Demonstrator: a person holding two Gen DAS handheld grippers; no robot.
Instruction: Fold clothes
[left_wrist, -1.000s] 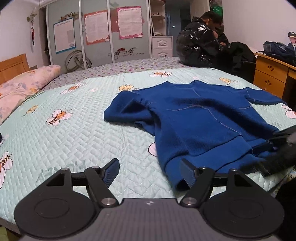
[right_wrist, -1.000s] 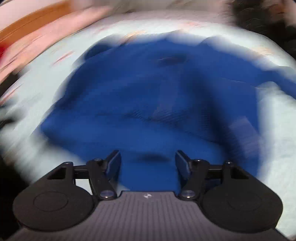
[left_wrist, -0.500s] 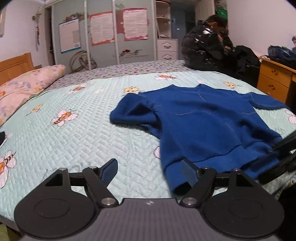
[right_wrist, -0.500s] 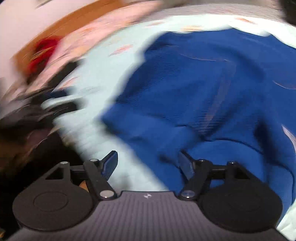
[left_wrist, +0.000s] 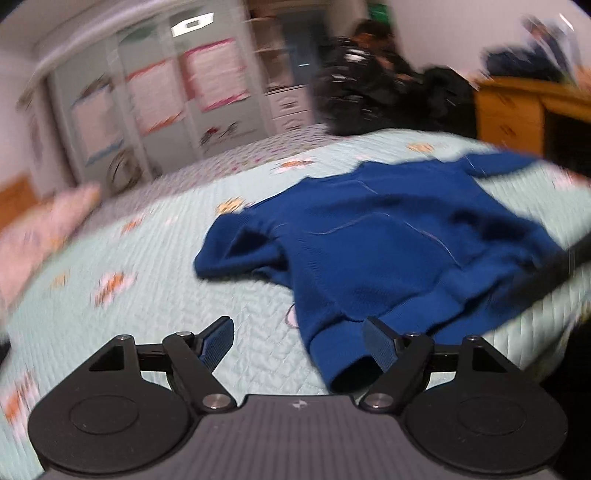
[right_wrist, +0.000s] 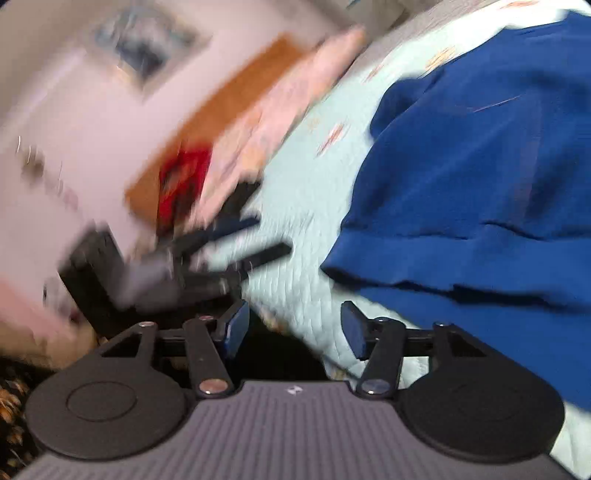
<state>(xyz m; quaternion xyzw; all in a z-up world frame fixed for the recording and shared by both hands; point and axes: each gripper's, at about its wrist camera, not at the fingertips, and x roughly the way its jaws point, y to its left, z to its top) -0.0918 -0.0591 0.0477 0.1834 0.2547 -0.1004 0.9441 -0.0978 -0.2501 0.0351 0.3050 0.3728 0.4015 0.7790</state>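
Blue knitted sweater (left_wrist: 388, 258) spread on a pale green quilted bed (left_wrist: 155, 280), near its front edge.

Sweater's ribbed hem lies along that front edge, one sleeve bunched toward the bed's middle, the other reaching the far right corner. Pink pillow (left_wrist: 44, 229) sits at the headboard end. Left gripper (left_wrist: 299, 341) stands wide, the hem's corner between its fingers, unpinched. Right gripper (right_wrist: 293, 325) has just been opening, jaws parted over the bed's edge with nothing between them.

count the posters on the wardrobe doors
3, all blurred: blue-edged poster on the left door, orange-edged poster on the middle, pink-edged poster on the right. Others may be out of view.
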